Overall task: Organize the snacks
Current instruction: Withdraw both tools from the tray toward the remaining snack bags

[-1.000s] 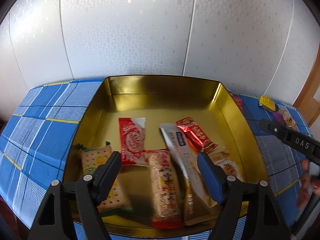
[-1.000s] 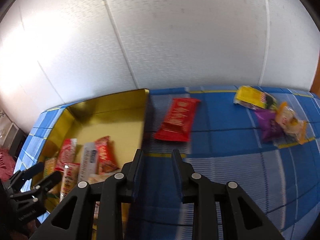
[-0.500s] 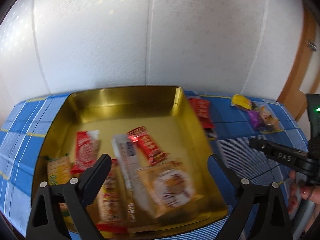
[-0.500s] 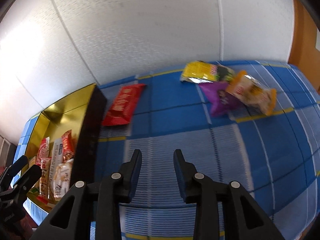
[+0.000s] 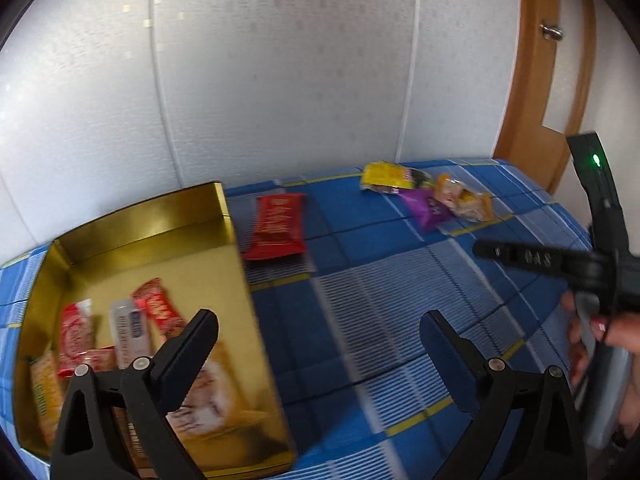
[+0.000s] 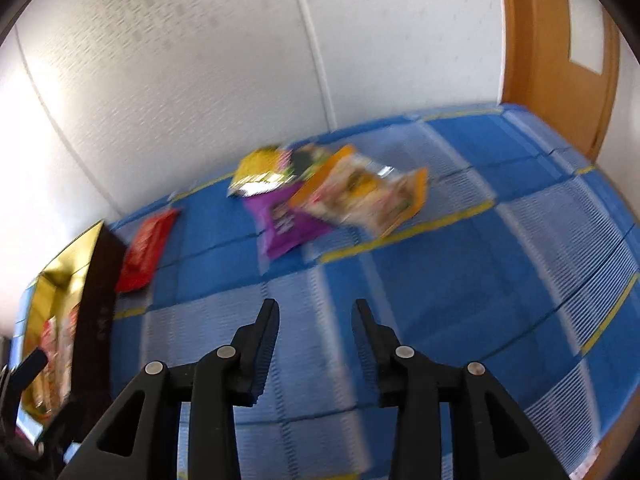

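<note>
Your left gripper (image 5: 320, 344) is spread wide with nothing in it, right gripper (image 6: 314, 320) narrower and empty too. Left one sits by the gold rectangular tin (image 5: 236, 256) with packets inside. Flat red packet (image 5: 278, 226) lies just beside it on the blue checked cloth (image 5: 400, 300), purple pouch (image 6: 286, 222), yellow bag (image 6: 258, 172) and orange wrapper (image 6: 364, 196) clustered further out

Left gripper (image 5: 320, 340) swung right, off gold tin (image 5: 140, 216) toward worktop (image 5: 380, 300); jaws spread wider. Right gripper (image 6: 314, 320) swung right, nearer yellow, purple (image 6: 284, 220), orange packets; jaws slightly wider.
</note>
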